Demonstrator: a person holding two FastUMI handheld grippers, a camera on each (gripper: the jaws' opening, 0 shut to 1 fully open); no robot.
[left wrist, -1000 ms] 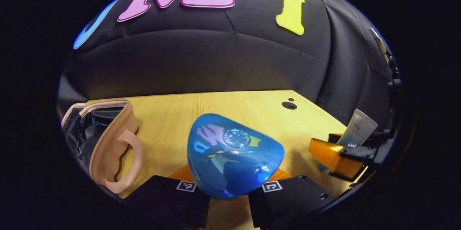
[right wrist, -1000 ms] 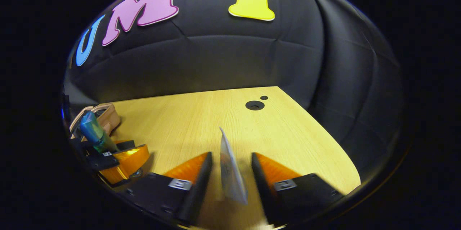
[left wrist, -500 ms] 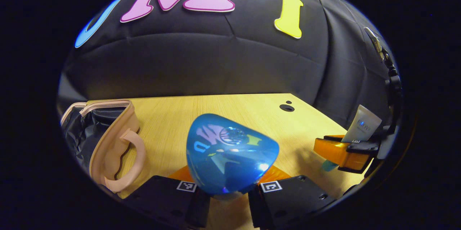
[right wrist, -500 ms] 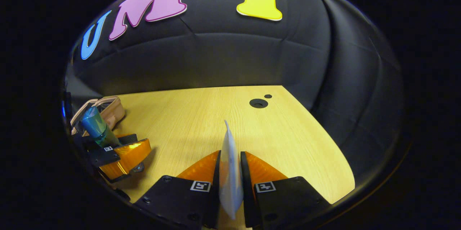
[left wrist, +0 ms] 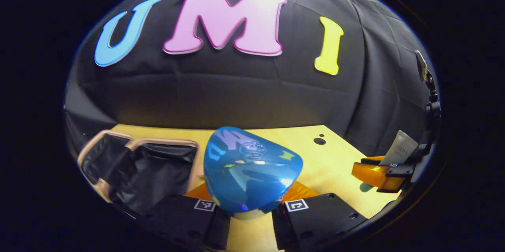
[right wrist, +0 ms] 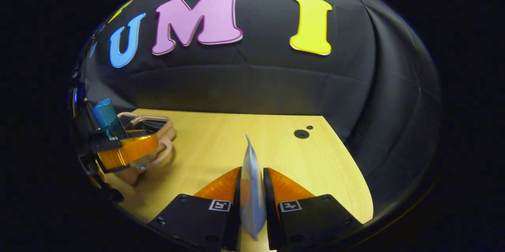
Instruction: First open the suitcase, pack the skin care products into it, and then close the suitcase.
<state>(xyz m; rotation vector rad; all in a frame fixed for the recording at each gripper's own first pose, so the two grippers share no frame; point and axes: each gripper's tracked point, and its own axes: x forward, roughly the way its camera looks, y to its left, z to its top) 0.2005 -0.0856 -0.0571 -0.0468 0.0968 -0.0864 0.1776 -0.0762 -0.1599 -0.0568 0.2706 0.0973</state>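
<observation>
Left gripper (left wrist: 250,214) squeezed blue bottle (left wrist: 250,171) tight. Right gripper (right wrist: 252,204) pinched white tube (right wrist: 251,189) tight. Both were up above yellow wood table (right wrist: 221,141). Open suitcase (left wrist: 154,169) sat at table's left side, black inside. Wide bare wood ran to far edge with round hole (right wrist: 301,133). Black cloth wall (right wrist: 276,86) stood behind.

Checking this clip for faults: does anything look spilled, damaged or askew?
Nothing stands out. The suitcase lies open on the table, its black lining showing. The left gripper clamps a blue bottle, the right gripper a white tube. No spill or damage shows.
</observation>
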